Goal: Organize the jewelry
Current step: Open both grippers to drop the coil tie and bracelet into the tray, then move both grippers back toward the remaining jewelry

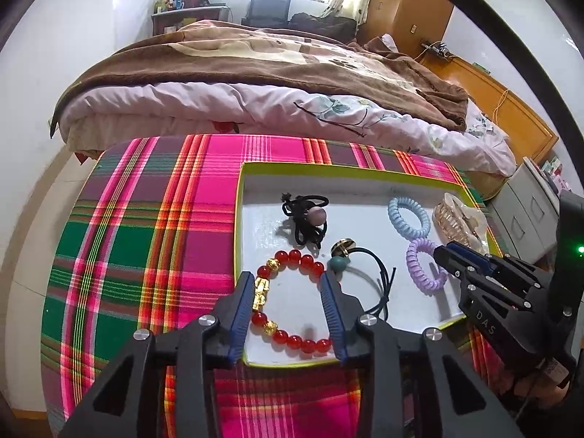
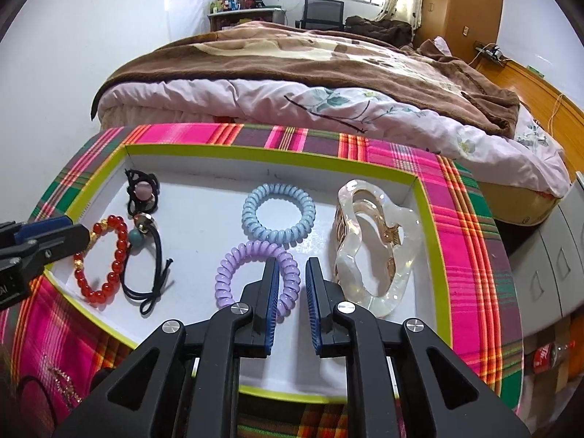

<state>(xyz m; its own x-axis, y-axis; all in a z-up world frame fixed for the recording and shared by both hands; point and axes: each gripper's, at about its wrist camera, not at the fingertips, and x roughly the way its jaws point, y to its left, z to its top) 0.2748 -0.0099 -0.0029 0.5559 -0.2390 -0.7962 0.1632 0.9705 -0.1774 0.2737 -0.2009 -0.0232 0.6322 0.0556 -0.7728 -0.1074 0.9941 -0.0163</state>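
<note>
A shallow white tray (image 2: 425, 219) with a lime-green rim sits on a table covered in pink, green and orange plaid cloth (image 1: 153, 226), with a bed (image 1: 255, 84) beyond it at twelve o'clock.

Going left to right in the right wrist view, the left gripper (image 2: 78, 228) enters from nine o'clock, its tip over the tray's left edge. Just past it lies the red bead bracelet (image 2: 118, 252) with gold charms, flat on the tray floor. In the left wrist view the left gripper (image 1: 288, 281) has its jaws parted, the bracelet lying between the blue pads with a gap on each side; nothing is gripped.

At eleven o'clock from the bracelet lies a black hair tie with a pink bead (image 2: 141, 191). Just right of the bracelet is a black elastic with a teal bead and gold button (image 2: 146, 255), its loose ends pointing toward six o'clock.

At the tray's middle, a blue spiral hair tie (image 2: 279, 213) lies touching a purple spiral hair tie (image 2: 252, 273) below it at seven o'clock.

The right gripper (image 2: 292, 266) has its jaws narrowly apart, straddling the purple coil's right side; the left pad overlaps the coil, and I cannot tell whether it presses on it.

At three o'clock lies a clear hair claw clip (image 2: 368, 241) with gold teeth, against the tray's right wall.
</note>
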